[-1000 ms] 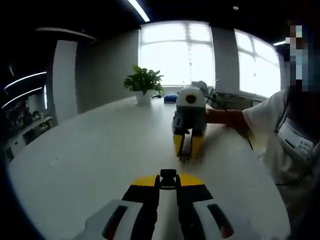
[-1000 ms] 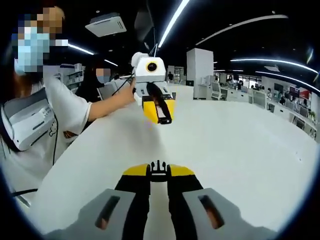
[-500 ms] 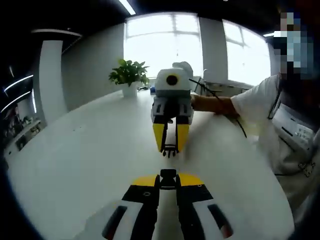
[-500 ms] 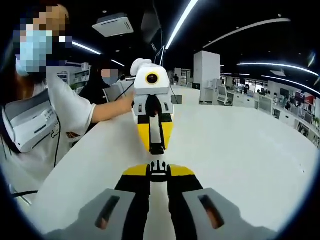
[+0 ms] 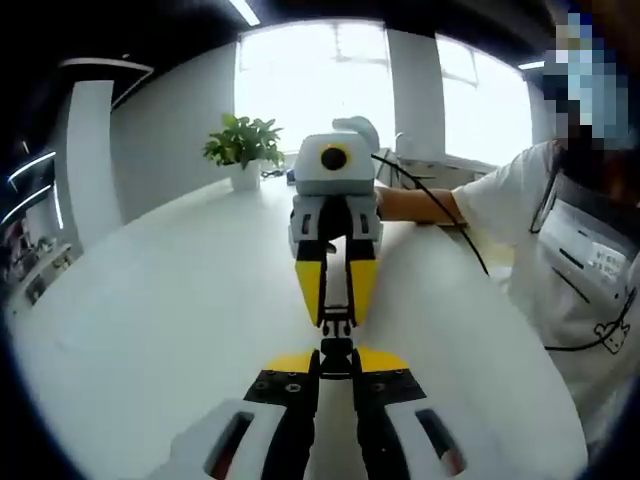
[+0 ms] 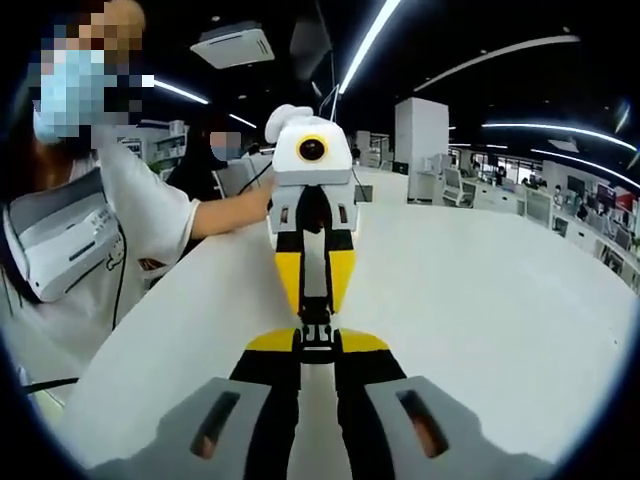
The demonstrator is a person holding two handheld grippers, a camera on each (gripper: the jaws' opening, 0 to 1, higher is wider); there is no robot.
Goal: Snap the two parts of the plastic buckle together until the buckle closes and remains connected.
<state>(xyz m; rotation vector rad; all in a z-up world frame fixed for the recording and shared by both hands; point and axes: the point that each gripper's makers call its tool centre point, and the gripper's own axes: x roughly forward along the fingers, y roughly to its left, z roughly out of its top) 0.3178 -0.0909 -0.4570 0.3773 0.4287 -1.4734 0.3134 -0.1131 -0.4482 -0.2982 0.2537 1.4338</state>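
Left gripper view: the left gripper (image 5: 336,362) clamps one black buckle half (image 5: 337,352) between its yellow-tipped jaws at 6 o'clock, and the right gripper (image 5: 336,322), which half a second ago hung apart above it, now meets it tip to tip over the white table (image 5: 150,330). The second buckle half (image 5: 336,326), gripped in the right gripper's closed jaws, touches the first at centre; whether the two have latched cannot be told. Two grippers, two buckle halves, one table. Beyond, at 11 o'clock, one potted plant (image 5: 241,148) stands before bright windows (image 5: 312,95), and the person's sleeve (image 5: 512,215) enters at 3 o'clock.

Right gripper view: the right gripper (image 6: 317,343) holds its buckle half (image 6: 317,340) at 6 o'clock against the left gripper (image 6: 315,308), closer than before. This side shows ceiling light strips (image 6: 366,45), distant desks (image 6: 520,198) at 2 o'clock and a second person (image 6: 215,160) at 10 o'clock.
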